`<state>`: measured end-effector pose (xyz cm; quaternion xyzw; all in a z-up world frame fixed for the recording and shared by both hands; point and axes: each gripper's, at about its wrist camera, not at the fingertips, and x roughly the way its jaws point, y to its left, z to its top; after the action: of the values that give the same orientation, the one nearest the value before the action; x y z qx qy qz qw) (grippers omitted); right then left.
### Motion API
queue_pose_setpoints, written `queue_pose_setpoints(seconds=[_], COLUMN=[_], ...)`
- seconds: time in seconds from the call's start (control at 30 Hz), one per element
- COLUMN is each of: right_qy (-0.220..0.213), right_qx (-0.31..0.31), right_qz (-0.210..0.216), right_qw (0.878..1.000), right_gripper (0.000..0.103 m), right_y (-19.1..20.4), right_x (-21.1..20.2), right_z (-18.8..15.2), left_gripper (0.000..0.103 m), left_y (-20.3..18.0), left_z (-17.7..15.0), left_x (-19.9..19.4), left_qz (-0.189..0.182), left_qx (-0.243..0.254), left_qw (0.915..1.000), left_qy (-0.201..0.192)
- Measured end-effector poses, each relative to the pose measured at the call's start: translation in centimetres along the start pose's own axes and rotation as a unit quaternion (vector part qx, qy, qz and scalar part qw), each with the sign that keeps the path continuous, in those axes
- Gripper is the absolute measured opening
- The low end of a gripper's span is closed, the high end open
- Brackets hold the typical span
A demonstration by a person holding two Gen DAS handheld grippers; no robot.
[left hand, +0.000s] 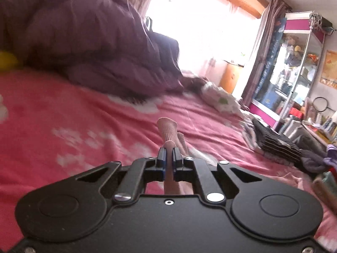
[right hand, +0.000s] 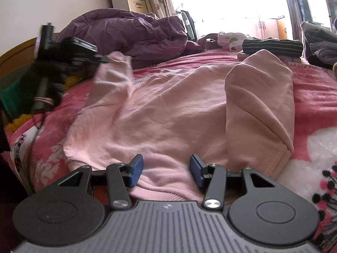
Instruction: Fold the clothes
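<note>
I count one pink sweatshirt (right hand: 168, 109) spread on the bed (right hand: 311, 97); my left gripper (left hand: 168, 151) pinches its sleeve cuff (left hand: 167, 126), while my right gripper (right hand: 166, 168), wide apart, alone shows the body.

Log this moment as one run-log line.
task: fold clothes | left gripper: shut on sleeve cuff | right gripper: open over pink sweatshirt hem | other sleeve folded in

Pink sweatshirt (right hand: 168, 109), right sleeve folded
</note>
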<state>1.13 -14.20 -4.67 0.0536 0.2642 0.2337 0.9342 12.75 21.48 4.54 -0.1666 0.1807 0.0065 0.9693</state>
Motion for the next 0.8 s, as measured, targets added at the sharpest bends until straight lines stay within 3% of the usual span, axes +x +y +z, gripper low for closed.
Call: queue_pose_setpoints(seconds=[0.2,0.4,0.67,0.8], right_qy=[-0.002,0.001,0.009,0.005], right_qx=[-0.013,-0.028,-0.052,-0.083], right_qz=[-0.011,-0.022,-0.047,-0.071], right_qw=[1.000,0.999,0.997,0.994], right_gripper=[0.050,0.050,0.050,0.050], right_y=[0.4,0.9,1.8,3.1], right_x=[0.1,0.0,-0.6,-1.2], right_z=[-0.1,-0.1,0.0,0.3], left_gripper=[0.003,0.003,0.004,0.018], left_y=[3.8,7.0,9.8,11.8], left_z=[-0.2,-2.1,-3.4,-4.3], left_x=[-4.4,-6.8,-7.0,-6.4], left_qz=[0.048,0.077,0.095,0.121], left_qx=[-0.016,-0.046,-0.090,-0.140], left_qw=[0.9984,0.9959,0.9911,0.9805], left_qy=[-0.025,-0.007,0.025,0.065])
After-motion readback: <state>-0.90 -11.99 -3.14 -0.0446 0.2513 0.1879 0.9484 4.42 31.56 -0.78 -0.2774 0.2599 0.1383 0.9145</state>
